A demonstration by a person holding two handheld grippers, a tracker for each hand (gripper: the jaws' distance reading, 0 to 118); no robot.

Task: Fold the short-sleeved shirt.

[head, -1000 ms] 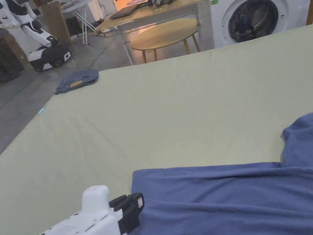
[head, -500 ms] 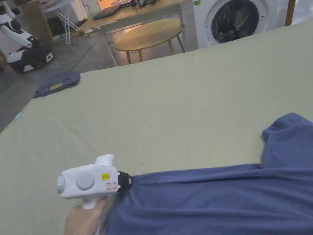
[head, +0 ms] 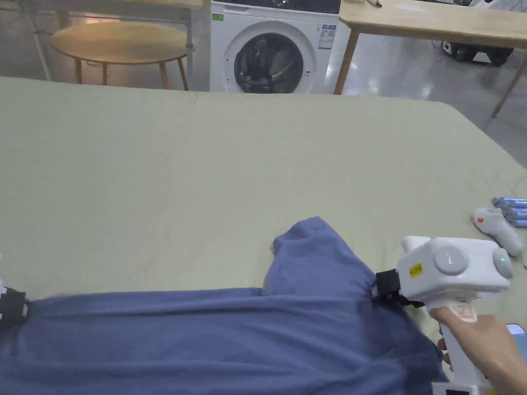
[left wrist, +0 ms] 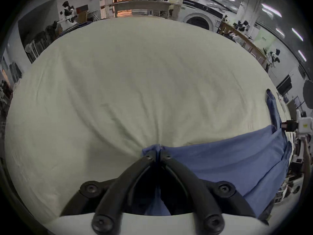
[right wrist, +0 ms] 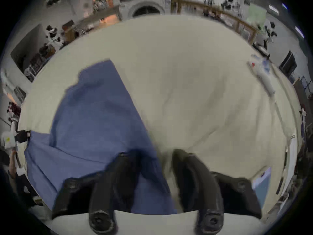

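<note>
Pinching the shirt point(left wrist: 220, 164) corner, the left gripper point(left wrist: 157, 155) held firm; the right gripper point(right wrist: 162, 160), newly arrived, stood open astride the opposite edge, unclamped.

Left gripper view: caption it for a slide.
Left gripper shut on the blue shirt spread across the green table.

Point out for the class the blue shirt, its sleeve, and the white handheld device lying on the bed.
blue shirt point(head: 206, 339), head view, middle of the spread body.
sleeve point(head: 314, 257), head view, centre of the raised flap.
white handheld device point(head: 496, 229), head view, middle of its casing.
</note>
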